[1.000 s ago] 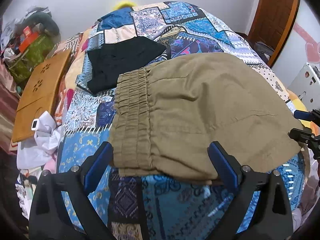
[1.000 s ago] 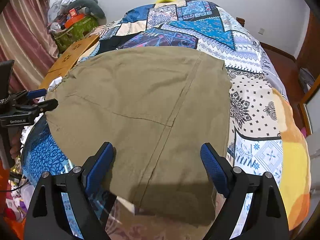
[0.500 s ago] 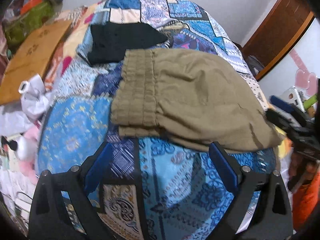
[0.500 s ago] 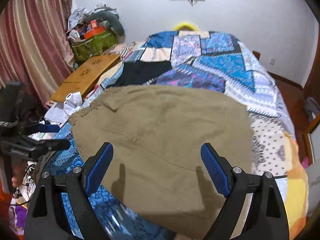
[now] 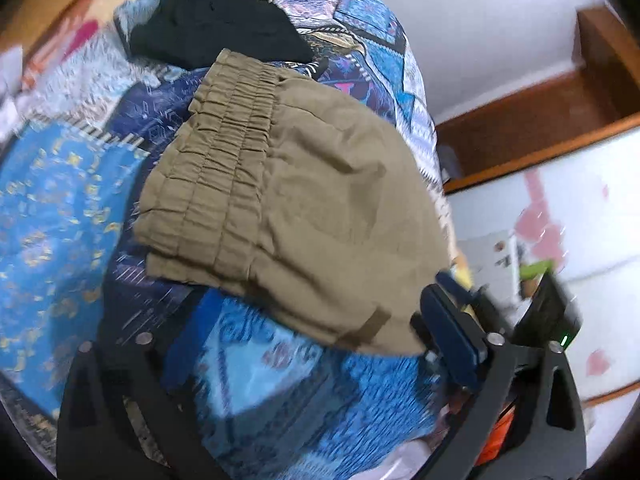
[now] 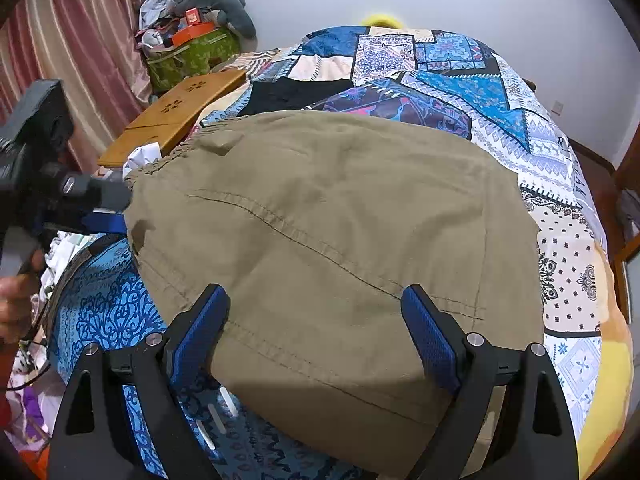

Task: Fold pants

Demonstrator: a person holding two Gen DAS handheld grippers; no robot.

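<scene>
Olive-khaki pants (image 5: 304,204) lie folded flat on the patchwork bedspread (image 5: 52,208), elastic waistband (image 5: 224,152) to the left. In the right wrist view the pants (image 6: 332,232) fill the middle. My left gripper (image 5: 316,360) is open and empty, just off the pants' near edge; the view is blurred. My right gripper (image 6: 316,332) is open and empty, fingers (image 6: 430,340) hovering over the pants' near edge. The left gripper also shows at the left of the right wrist view (image 6: 92,208), beside the waistband end.
A black garment (image 5: 212,20) lies beyond the waistband; it also shows in the right wrist view (image 6: 292,94). A wooden lap board (image 6: 176,116) and a green bag (image 6: 192,56) with clutter sit left of the bed. A wall and wooden trim (image 5: 540,120) are right.
The left gripper has swung and tilted, so its view is blurred and rotated toward the right wall. The right gripper has come lower and closer over the pants. The pants stay flat.
</scene>
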